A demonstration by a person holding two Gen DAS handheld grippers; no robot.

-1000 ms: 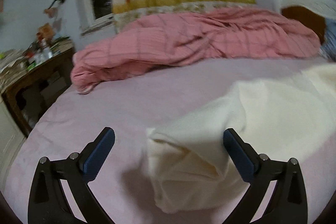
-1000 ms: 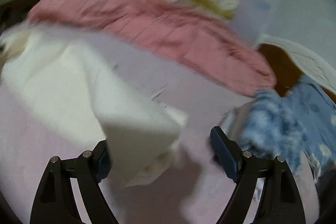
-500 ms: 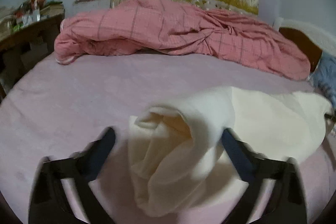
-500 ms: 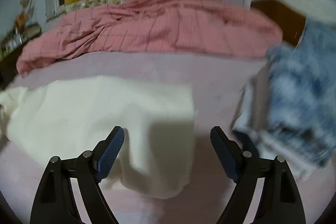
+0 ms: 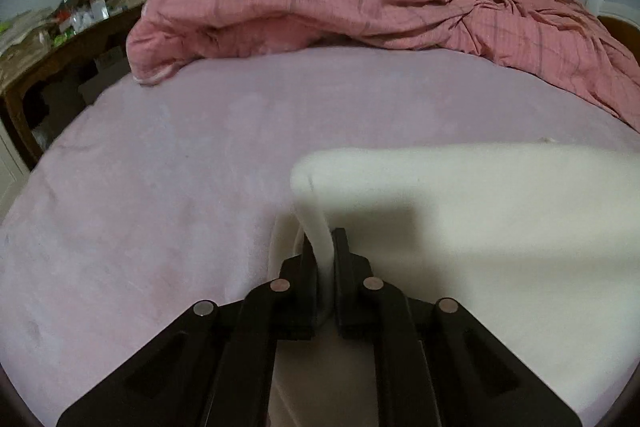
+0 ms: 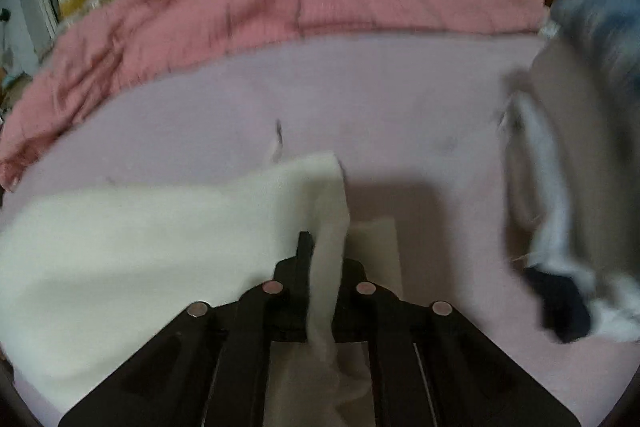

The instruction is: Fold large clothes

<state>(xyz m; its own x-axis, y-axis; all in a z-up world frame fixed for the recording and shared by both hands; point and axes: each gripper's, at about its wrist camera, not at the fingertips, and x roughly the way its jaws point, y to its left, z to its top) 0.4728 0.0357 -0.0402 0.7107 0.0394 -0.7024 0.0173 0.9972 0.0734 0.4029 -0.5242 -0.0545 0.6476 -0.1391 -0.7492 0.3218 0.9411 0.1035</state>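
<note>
The left gripper is closing and pinches a fold of the cream cloth, low in the middle of its frame. The right gripper is closing too, squeezing the cloth's other edge. The cloth lies on the pink bed sheet. A red blanket sits heaped along the top.

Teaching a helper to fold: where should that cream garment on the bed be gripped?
At its two near corners, from the bed's near side. The cream garment lies flat and wide, and its bunched corners stand up as pinchable ridges. The left claw and right claw are closing on them.
</note>
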